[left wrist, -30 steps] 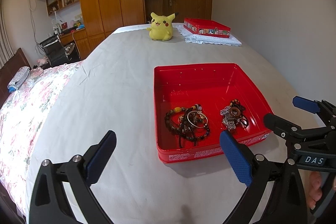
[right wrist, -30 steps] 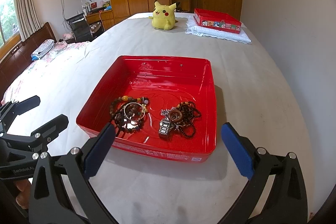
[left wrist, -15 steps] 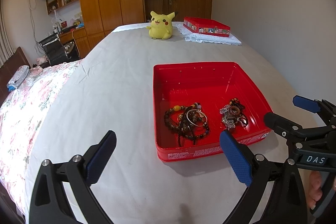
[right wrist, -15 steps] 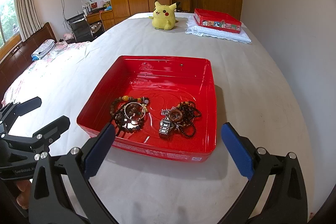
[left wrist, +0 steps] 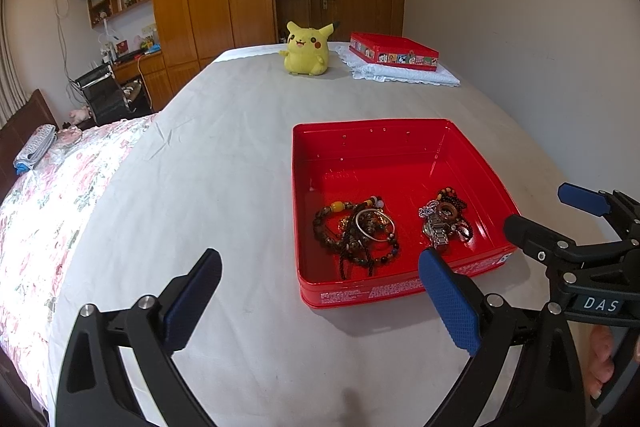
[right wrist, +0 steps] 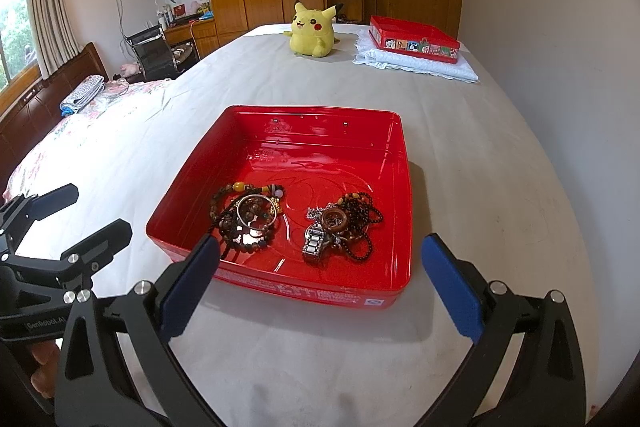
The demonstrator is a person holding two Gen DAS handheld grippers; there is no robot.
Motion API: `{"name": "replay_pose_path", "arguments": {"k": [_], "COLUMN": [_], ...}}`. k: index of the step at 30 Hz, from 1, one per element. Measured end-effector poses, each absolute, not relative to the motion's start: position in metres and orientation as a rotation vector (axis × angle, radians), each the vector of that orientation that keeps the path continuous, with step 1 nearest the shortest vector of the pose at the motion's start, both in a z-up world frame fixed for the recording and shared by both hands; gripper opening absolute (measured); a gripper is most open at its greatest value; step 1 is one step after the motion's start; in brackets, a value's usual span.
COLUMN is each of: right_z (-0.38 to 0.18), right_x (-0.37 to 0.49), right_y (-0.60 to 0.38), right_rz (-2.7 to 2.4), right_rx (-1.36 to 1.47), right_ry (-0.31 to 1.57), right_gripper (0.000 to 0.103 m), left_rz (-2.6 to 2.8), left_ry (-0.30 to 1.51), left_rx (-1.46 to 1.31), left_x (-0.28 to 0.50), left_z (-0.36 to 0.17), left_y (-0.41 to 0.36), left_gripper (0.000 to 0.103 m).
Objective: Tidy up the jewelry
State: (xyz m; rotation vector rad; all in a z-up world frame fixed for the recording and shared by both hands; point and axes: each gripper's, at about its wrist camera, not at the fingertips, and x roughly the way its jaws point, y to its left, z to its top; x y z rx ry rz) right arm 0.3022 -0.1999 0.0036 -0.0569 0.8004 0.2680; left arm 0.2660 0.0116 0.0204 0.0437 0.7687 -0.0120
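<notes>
A: Jewelry location?
B: Two piles in the red tin tray (right wrist: 328, 151), both toward its near wall. Bead bracelets with a silver bangle (right wrist: 250, 217) lie on the tray's left side; a metal watch tangled with dark beads (right wrist: 334, 231) lies on its right.
A: Claws?
B: Left gripper (left wrist: 320, 291) is spread wide, holding nothing, hovering just short of the tray's near-left corner. Right gripper (right wrist: 320, 279) is also wide apart, empty, in front of the tray's near wall.
A: Anything else?
B: Beyond the tray's far wall: a yellow plush (right wrist: 314, 29) and a second red tin (right wrist: 414, 39) on a white cloth (right wrist: 416, 67).

Red tin (right wrist: 360, 291), yellow plush (right wrist: 313, 31), pink floral bedspread (left wrist: 44, 203), blue-padded tools.
</notes>
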Motion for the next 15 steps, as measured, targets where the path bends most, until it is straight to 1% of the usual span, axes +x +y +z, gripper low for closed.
{"name": "replay_pose_path", "arguments": {"k": [15], "right_z": [0.0036], "right_x": [0.3019], "right_y": [-0.1999], "right_rz": [0.268], "right_rx": [-0.057], "right_ry": [0.8], "right_gripper": [0.1], "left_rz": [-0.009], "left_ry": [0.771], "left_rx": [0.044], "left_x": [0.2662], "left_z": [0.021], "left_y": [0.0115], "left_gripper": [0.099]}}
